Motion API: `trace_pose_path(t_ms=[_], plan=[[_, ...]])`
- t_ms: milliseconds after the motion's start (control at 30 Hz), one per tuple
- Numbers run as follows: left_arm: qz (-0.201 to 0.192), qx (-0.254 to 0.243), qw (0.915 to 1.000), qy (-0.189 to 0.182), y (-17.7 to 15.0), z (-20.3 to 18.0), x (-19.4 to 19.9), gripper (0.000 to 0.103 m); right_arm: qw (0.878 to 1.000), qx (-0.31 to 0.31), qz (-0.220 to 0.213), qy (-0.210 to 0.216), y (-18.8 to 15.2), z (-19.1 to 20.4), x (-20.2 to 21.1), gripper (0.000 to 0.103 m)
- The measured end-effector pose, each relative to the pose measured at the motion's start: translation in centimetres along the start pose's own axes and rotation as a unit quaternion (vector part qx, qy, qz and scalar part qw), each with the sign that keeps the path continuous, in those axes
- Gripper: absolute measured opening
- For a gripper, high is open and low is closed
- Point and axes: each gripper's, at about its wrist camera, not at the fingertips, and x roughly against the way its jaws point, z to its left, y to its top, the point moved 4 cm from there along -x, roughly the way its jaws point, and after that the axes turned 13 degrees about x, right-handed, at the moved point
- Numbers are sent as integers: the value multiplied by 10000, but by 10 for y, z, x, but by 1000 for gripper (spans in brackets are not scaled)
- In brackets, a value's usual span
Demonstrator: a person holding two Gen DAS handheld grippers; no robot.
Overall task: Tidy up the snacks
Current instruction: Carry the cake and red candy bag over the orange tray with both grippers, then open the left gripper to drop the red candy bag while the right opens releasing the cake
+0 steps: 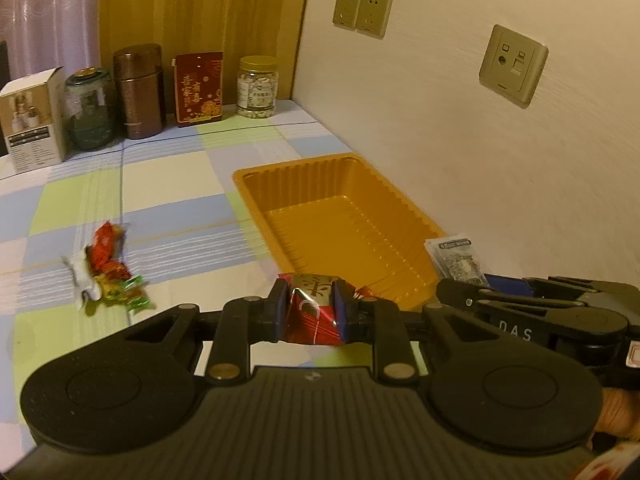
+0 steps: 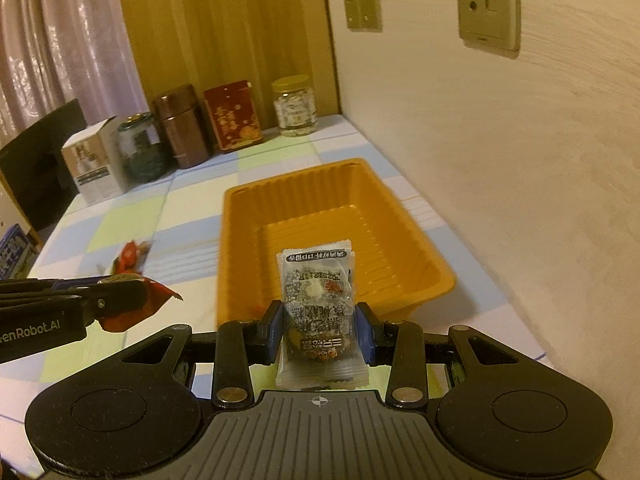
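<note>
The left gripper (image 1: 310, 314) is clamped on a red foil snack packet (image 1: 312, 312), its blue pads pressing the packet's two sides, and it hangs just short of the near end of the orange tray (image 1: 256, 184). The right gripper (image 2: 322, 330) is closed on a clear snack packet with dark printing (image 2: 318, 300), which stands up between the pads, its upper part reaching over the near rim of the same tray (image 2: 240, 208). In the left wrist view the right gripper (image 1: 460, 292) comes in from the right side with its packet (image 1: 456, 260) just beside the tray's near right corner. The tray is empty and lies close along the right edge of the table, next to the wall. The table carries a checked cloth (image 1: 168, 192) in blue, green and white. A small heap of loose snacks (image 1: 106, 268), red, white and green wrappers, lies on the cloth well to the left of the tray. Along the far edge of the table stand a white box (image 1: 34, 120), a dark glass jar (image 1: 88, 108), a brown canister (image 1: 140, 90), a red printed box (image 1: 199, 87) and a clear jar with a yellow lid (image 1: 258, 86).
</note>
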Motion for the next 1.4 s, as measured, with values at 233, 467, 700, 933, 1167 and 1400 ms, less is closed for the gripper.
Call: trace_pose_path(t_ms=[233, 467, 700, 933, 1167, 1400], plan=[[29, -21, 9999, -138, 12, -13, -27, 21, 9999, 52, 41, -91, 10, -23, -18, 38], [178, -44, 9997, -176, 18, -20, -58, 21, 9999, 67, 90, -85, 16, -37, -41, 38], [307, -12, 9994, -184, 23, -23, -84, 21, 9998, 95, 169, -59, 21, -42, -60, 38], [394, 38, 9990, -210, 27, -22, -100, 21, 9997, 114, 185, -133, 26, -46, -72, 38], [461, 98, 9986, -236, 32, -21, -113, 21, 9996, 83, 218, -138, 26, -51, -79, 38], [418, 156, 9987, -245, 38, -19, -117, 31, 9997, 70, 208, -121, 27, -51, -79, 38]])
